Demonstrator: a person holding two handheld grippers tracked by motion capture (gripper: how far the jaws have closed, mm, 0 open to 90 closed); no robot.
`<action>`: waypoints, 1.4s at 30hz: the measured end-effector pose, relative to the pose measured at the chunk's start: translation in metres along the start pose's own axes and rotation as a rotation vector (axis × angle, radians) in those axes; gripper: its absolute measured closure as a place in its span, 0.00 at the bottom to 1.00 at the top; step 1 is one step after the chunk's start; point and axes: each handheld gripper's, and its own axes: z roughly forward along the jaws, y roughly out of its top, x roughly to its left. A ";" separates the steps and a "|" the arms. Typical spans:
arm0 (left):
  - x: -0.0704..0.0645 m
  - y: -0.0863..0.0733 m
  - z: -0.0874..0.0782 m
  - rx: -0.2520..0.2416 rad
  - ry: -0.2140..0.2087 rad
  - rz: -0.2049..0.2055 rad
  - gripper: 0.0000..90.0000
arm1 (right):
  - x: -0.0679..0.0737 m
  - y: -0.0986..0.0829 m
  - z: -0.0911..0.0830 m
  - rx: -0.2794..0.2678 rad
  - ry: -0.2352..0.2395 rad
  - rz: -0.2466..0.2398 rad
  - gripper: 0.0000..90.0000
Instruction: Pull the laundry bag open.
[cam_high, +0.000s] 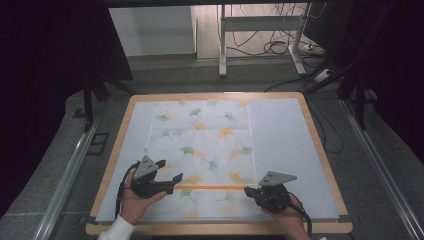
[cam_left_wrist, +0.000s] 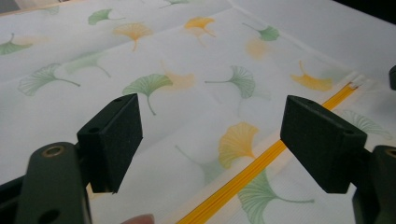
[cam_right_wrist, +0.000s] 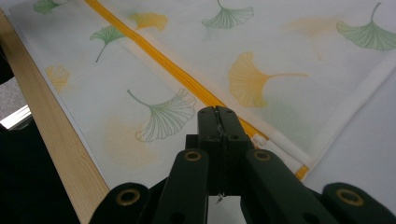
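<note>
Jaws of the right gripper (cam_right_wrist: 217, 112) are pinching the zipper (cam_right_wrist: 187, 77) end at 5 o'clock, risking slippage, while the left gripper (cam_left_wrist: 210, 140) is hovering spread.

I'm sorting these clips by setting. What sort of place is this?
Probably a lab or recording workroom, not a home: a wooden-edged table on a metal frame, loose cables on the floor beyond, dark curtains around. A ginkgo-print zipper bag lies between the handheld tongs.
</note>
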 end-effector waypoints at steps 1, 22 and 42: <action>-0.001 0.000 0.000 -0.001 0.000 0.000 0.23 | 0.000 0.000 0.000 -0.001 -0.002 0.005 0.98; -0.029 0.018 0.038 0.055 -0.058 0.061 0.24 | 0.004 -0.011 0.003 0.071 0.015 -0.014 0.98; -0.062 0.034 0.067 0.046 -0.139 0.133 0.25 | -0.002 -0.020 -0.001 0.125 -0.007 0.027 0.99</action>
